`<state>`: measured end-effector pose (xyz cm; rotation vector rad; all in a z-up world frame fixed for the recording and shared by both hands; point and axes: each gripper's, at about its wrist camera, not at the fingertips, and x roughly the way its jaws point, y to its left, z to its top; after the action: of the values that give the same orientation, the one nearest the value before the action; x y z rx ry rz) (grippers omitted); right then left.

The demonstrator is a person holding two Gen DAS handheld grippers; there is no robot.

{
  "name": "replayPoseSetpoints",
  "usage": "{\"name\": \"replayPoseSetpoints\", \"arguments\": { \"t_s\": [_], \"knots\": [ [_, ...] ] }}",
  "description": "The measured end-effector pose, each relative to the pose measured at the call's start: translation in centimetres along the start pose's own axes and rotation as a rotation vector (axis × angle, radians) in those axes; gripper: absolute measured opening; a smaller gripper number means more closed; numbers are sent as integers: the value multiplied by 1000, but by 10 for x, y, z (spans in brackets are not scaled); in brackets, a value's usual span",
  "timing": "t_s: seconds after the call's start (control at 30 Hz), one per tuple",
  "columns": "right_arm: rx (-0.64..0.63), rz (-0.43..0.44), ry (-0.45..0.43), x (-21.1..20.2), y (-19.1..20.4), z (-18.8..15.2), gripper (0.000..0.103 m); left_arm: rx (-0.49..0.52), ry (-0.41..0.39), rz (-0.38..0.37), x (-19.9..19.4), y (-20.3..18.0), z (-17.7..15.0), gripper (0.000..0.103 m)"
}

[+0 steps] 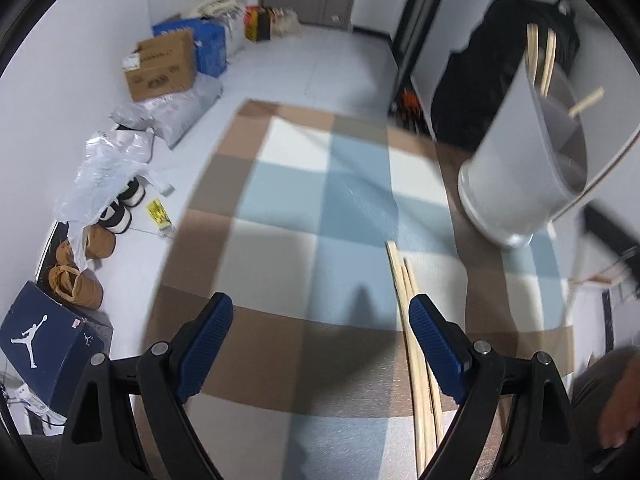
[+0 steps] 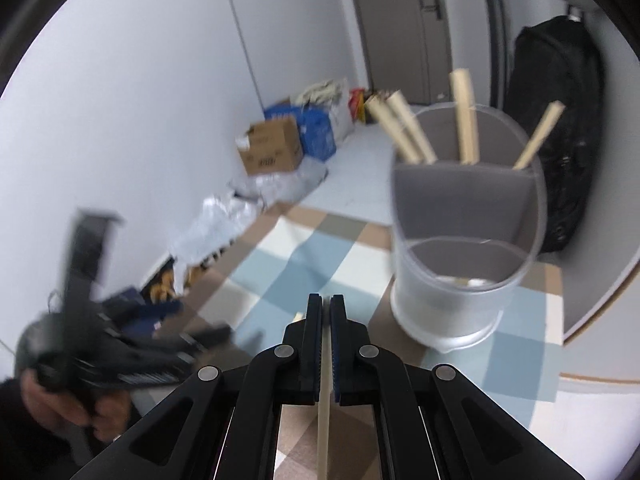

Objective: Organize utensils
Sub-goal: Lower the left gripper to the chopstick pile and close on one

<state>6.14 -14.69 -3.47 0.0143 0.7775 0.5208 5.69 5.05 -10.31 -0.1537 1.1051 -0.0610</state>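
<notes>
Four chopsticks [image 2: 466, 120] stand in the cup [image 2: 466, 280]; my right gripper [image 2: 326, 304] pinches another chopstick [image 2: 324, 420], my left gripper [image 1: 320, 320] is spread over the pair [image 1: 416, 352] left on the mat [image 1: 280, 240].

Chopsticks [image 2: 466, 116] in holder [image 2: 460, 280] on mat [image 1: 288, 216]

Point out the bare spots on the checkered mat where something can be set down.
Bare: the checkered mat between the floor clutter by the wall and the utensil holder. Crowded: the strip beside the left gripper, where loose chopsticks lie, and around the holder.
</notes>
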Motion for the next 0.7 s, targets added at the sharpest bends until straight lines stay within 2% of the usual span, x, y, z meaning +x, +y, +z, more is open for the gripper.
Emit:
{"name": "replayPoseSetpoints", "arguments": {
  "t_s": [0.17, 0.43, 0.5, 0.57, 0.6, 0.7],
  "knots": [
    [55, 18, -71, -21, -18, 3, 3, 46, 39, 32, 10, -17, 3, 87],
    [62, 47, -138, -39, -25, 7, 3, 22, 49, 62, 20, -24, 15, 84],
    [67, 60, -144, -42, -28, 7, 3, 21, 57, 77, 26, -26, 19, 74],
    [69, 61, -149, -44, -29, 7, 3, 16, 75, 84, 32, -26, 21, 68],
    [69, 60, -151, -45, -30, 7, 3, 14, 83, 84, 34, -26, 21, 60],
    [79, 68, -162, -48, -34, 6, 3, 6, 99, 72, 36, -28, 23, 57]
  ]
}}
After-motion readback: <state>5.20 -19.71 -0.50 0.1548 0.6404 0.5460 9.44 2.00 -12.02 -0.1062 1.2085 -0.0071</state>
